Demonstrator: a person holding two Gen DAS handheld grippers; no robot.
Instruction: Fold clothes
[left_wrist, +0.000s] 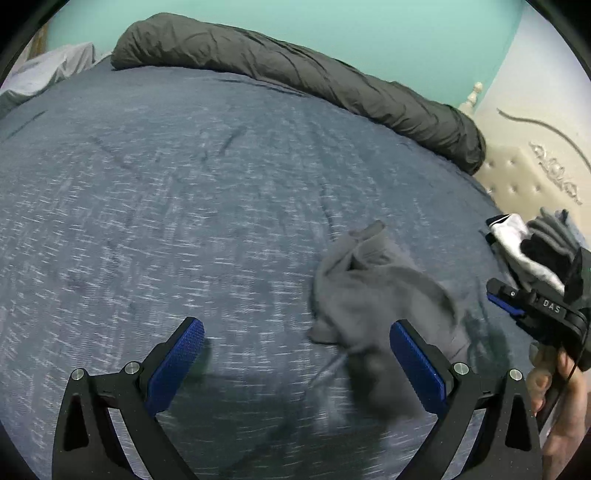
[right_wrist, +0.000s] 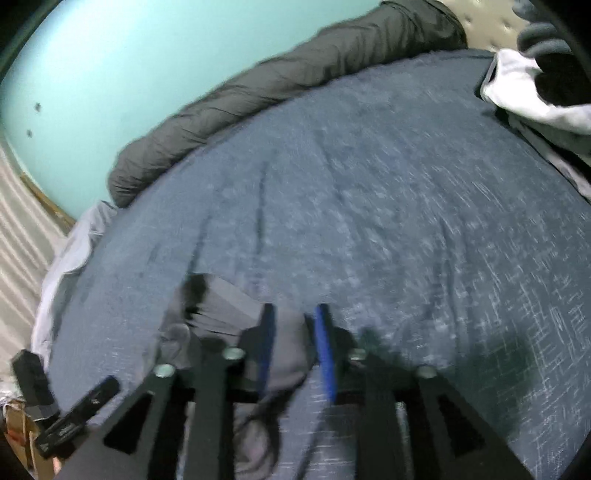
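Blue heathered bedspread (left_wrist: 184, 184), dark rolled duvet (left_wrist: 295, 74) along the far edge. Crumpled grey garment (left_wrist: 369, 288) near the front, a pile of clothes (left_wrist: 532, 243) well apart. Left gripper (left_wrist: 295, 354) spread wide, holding nothing. Right gripper (right_wrist: 295, 325) parted narrowly, grey cloth between the pads, grip unclear.

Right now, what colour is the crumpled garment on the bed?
Grey garment; clearest in the left wrist view.

grey garment (left_wrist: 373, 291): 1 | clothes pile (left_wrist: 532, 251): 1 | rolled dark duvet (left_wrist: 295, 70): 1 | grippers: 2
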